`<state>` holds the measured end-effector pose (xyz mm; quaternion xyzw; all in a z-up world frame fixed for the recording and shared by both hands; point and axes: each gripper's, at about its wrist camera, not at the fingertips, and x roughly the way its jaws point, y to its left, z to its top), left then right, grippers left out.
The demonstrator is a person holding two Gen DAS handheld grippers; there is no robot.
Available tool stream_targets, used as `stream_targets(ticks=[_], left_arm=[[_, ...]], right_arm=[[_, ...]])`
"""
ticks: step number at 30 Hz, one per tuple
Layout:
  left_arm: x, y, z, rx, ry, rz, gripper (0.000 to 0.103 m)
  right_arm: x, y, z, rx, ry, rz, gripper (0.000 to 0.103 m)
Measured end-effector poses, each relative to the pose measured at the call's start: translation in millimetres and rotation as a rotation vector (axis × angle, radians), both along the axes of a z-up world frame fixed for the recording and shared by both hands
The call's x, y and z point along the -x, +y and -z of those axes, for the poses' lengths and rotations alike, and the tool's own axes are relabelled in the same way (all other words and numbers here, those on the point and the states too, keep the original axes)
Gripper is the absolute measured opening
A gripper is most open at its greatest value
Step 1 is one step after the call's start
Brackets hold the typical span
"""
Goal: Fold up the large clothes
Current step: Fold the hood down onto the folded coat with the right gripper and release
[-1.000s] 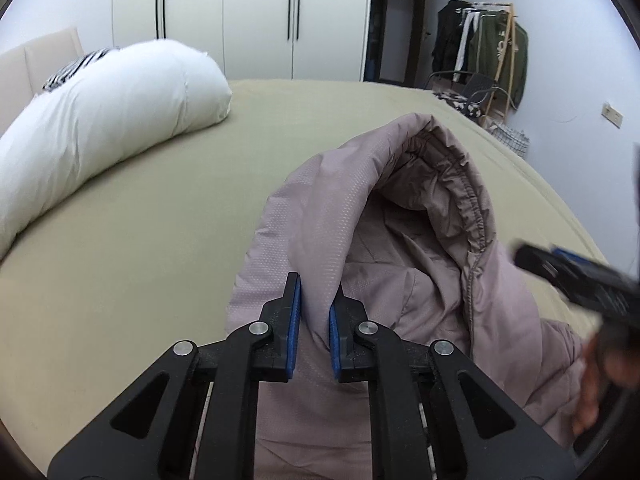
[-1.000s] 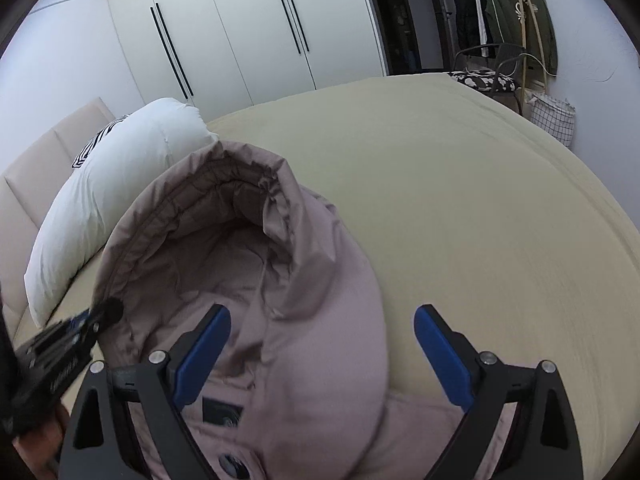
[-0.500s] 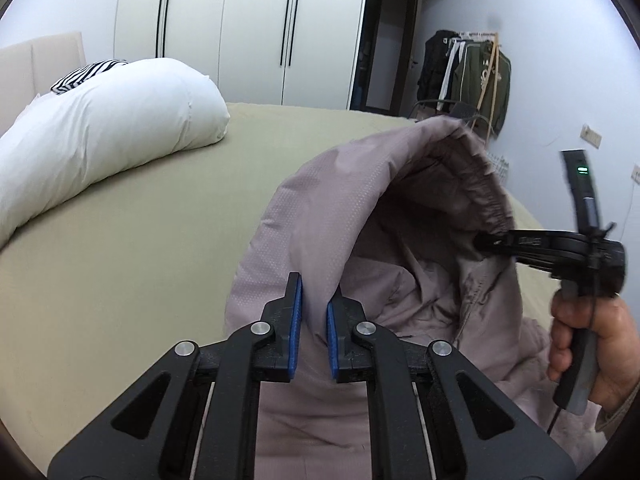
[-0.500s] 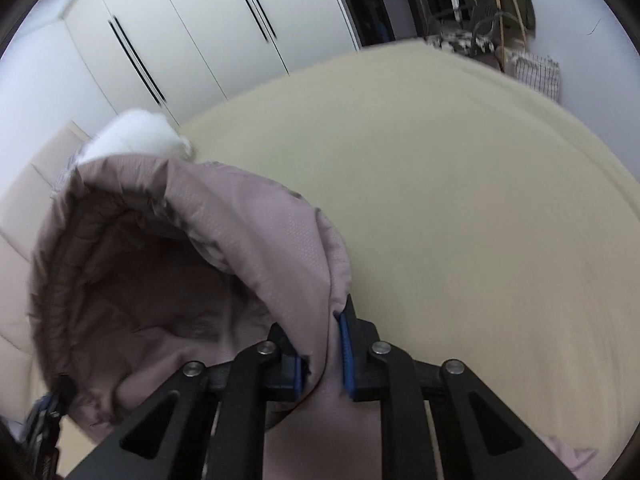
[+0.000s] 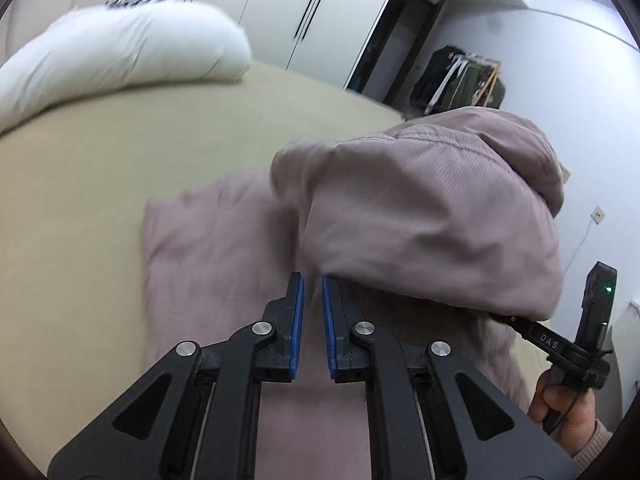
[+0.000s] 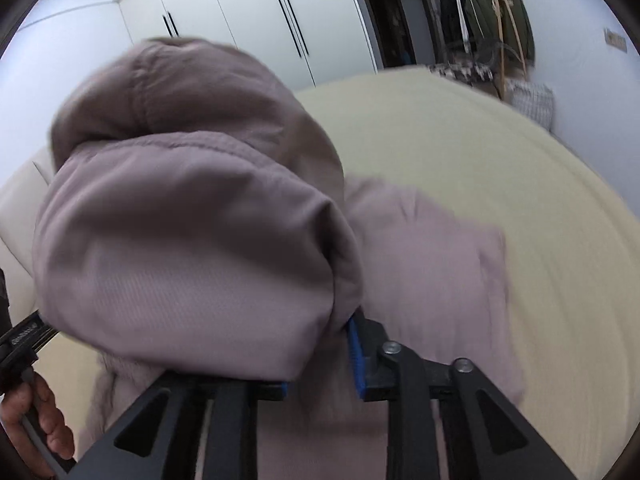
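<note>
The left hand-held gripper is clenched nearly shut, though whether cloth sits between its blue ribbed pads is hard to make out. The right hand-held gripper, jaws just reopening partway, grasps the puffy hood of the mauve quilted jacket, which lies blurred on the olive bed. The hood hides the right hand-held gripper's left finger.

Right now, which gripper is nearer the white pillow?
Left. The pillow lies beyond the left gripper, up-left across the bed. The right gripper, jaws just eased wider with the hood between them, is on the hood's far side.
</note>
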<state>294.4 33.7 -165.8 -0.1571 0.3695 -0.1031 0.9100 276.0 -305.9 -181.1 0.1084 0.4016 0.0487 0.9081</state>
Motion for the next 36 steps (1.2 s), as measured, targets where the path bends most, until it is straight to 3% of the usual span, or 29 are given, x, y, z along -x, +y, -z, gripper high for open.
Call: stream_targets(ticks=[4, 8, 11, 13, 15, 17, 19, 23, 27, 29, 32, 36], left_arm=[[31, 24, -1, 0.026, 0.044, -0.034, 0.009], [27, 24, -50, 0.049, -0.059, 0.003, 0.009], [4, -6, -85, 0.023, -0.142, 0.106, 0.009], [-13, -30, -93, -0.029, -0.169, 0.161, 0.009], [-29, -50, -88, -0.083, -0.169, 0.196, 0.009], [-56, -69, -68, -0.158, -0.104, 0.215, 0.009], [-75, -78, -45, -0.212, -0.025, 0.192, 0.009], [-100, -53, 22, -0.254, 0.145, 0.117, 0.009], [-98, -38, 52, -0.282, 0.139, 0.140, 0.009], [-98, -39, 54, -0.291, 0.150, 0.140, 0.008], [-98, -32, 39, -0.234, 0.158, 0.113, 0.009], [-91, -29, -6, -0.168, 0.011, 0.119, 0.009]], right_arm=[[38, -13, -4, 0.015, 0.017, 0.027, 0.033], [59, -22, -42, -0.043, -0.065, 0.068, 0.033], [43, -12, -75, -0.067, -0.140, 0.028, 0.033], [24, 4, -88, -0.061, -0.166, -0.011, 0.033], [-3, 27, -92, -0.037, -0.176, -0.053, 0.033], [-30, 43, -85, -0.011, -0.140, -0.094, 0.033], [-43, 55, -67, 0.015, -0.080, -0.111, 0.033], [-51, 66, -5, 0.080, 0.062, -0.142, 0.033], [-39, 74, 30, 0.175, 0.015, -0.190, 0.033], [-40, 79, 33, 0.218, 0.015, -0.199, 0.034], [-46, 72, 16, 0.182, 0.085, -0.201, 0.033], [-38, 55, -35, 0.113, -0.047, -0.120, 0.033]])
